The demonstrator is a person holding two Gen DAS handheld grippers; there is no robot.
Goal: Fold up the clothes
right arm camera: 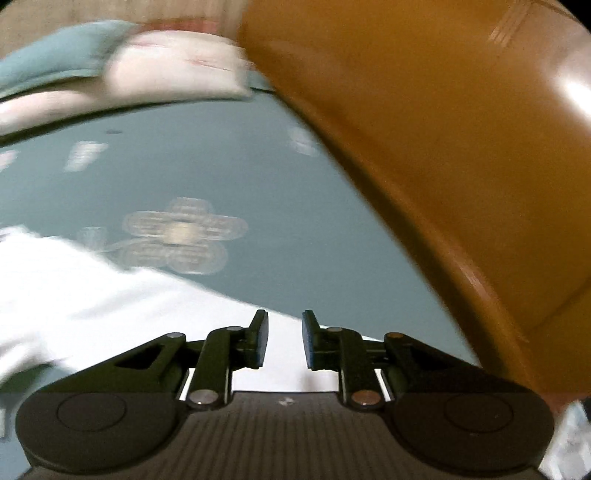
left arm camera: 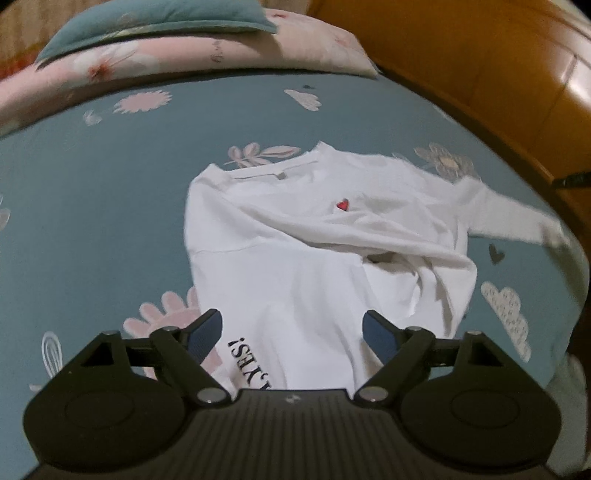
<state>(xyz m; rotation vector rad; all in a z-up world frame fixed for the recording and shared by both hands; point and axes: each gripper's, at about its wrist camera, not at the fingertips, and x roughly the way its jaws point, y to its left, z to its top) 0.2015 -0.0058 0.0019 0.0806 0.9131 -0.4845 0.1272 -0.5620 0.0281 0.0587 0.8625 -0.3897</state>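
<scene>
A white long-sleeved shirt (left arm camera: 295,236) lies on the teal flowered bed sheet (left arm camera: 92,203), collar away from me, with a small red heart (left arm camera: 342,204) on the chest and black lettering (left arm camera: 236,354) near the hem. One sleeve is folded across the body; the other sleeve (left arm camera: 517,214) stretches out to the right. My left gripper (left arm camera: 291,317) hovers open over the shirt's lower part, nothing between its fingers. In the blurred right wrist view, my right gripper (right arm camera: 284,317) has its pads a little apart above the white sleeve (right arm camera: 92,295), not pressing on it.
A pink flowered quilt (left arm camera: 184,55) with a teal pillow (left arm camera: 166,18) lies at the far end of the bed. A glossy wooden bed board (right arm camera: 443,147) runs along the right side, close to the right gripper. Teal sheet (right arm camera: 184,166) lies beyond the sleeve.
</scene>
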